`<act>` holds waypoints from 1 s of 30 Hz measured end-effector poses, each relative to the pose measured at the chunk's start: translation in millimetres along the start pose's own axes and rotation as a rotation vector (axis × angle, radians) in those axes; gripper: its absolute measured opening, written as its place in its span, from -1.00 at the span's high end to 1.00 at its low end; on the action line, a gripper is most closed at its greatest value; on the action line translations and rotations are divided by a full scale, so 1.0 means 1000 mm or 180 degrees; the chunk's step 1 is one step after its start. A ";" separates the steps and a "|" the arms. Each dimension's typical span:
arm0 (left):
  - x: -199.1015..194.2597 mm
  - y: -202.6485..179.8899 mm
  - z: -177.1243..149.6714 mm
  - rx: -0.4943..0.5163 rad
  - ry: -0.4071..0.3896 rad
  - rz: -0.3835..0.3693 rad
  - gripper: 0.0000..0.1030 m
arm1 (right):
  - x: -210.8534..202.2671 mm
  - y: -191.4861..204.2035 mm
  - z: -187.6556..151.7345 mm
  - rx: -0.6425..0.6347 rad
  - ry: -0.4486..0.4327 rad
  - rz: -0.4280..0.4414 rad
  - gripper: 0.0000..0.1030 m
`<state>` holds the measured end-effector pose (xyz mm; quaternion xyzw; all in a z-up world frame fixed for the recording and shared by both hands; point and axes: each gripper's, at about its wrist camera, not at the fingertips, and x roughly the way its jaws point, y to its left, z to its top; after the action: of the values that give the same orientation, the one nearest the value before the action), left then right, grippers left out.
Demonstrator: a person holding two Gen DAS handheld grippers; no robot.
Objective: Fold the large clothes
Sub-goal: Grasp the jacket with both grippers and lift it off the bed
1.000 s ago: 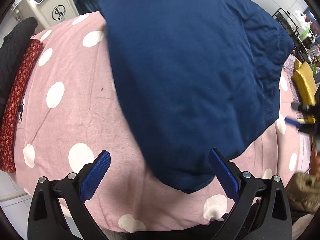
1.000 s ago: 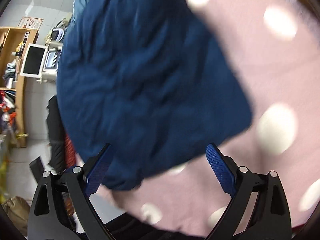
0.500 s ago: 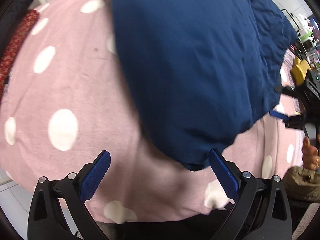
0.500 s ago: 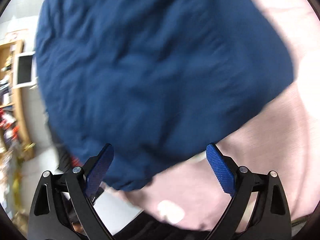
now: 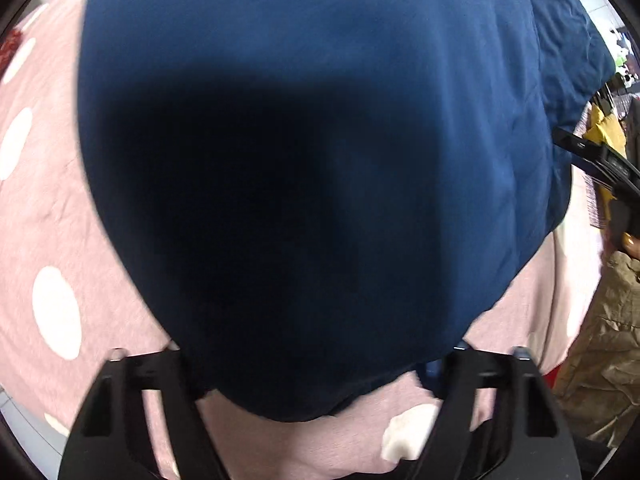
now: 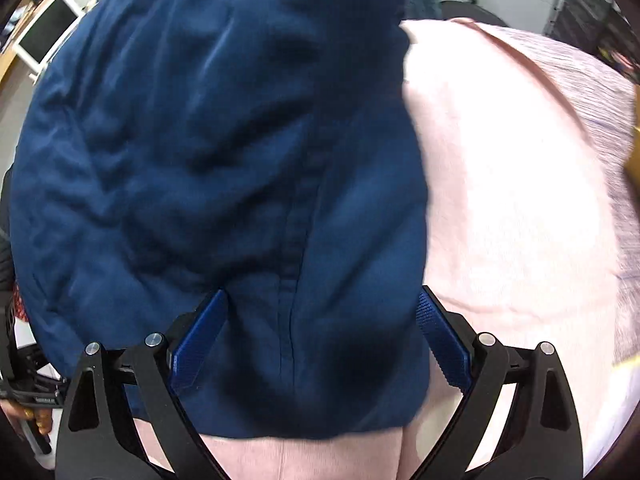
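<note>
Left claw [image 5: 316, 364] sits much lower than a second ago, jaws just closing in, navy garment [image 5: 320, 140] bulging between them; pads hidden, pinch cannot be told. Its shadow now darkens the cloth. Right claw [image 6: 320, 340] spread, fabric edge between its blue pads [image 6: 440, 340], where earlier it hung clear. Garment lies on pink polka-dot bedspread [image 5: 52, 220]. Tan sleeve [image 5: 600, 320] at right.

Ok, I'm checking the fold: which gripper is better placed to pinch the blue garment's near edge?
Probably left: the left gripper has just been closing with the blue garment bunched between its jaws; the right gripper straddles it wide open.
</note>
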<state>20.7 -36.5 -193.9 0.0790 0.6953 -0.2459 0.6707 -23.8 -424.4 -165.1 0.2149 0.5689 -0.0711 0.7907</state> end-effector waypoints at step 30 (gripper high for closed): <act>-0.450 -0.046 -0.098 0.0464 -0.3368 -0.0715 0.73 | -0.467 0.182 -0.069 -0.1557 -0.1885 0.3312 0.76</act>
<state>-48.2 66.3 251.9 -0.0839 0.2483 -0.3698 0.8914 -179.0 -294.0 298.0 0.2475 0.1479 0.3968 0.8714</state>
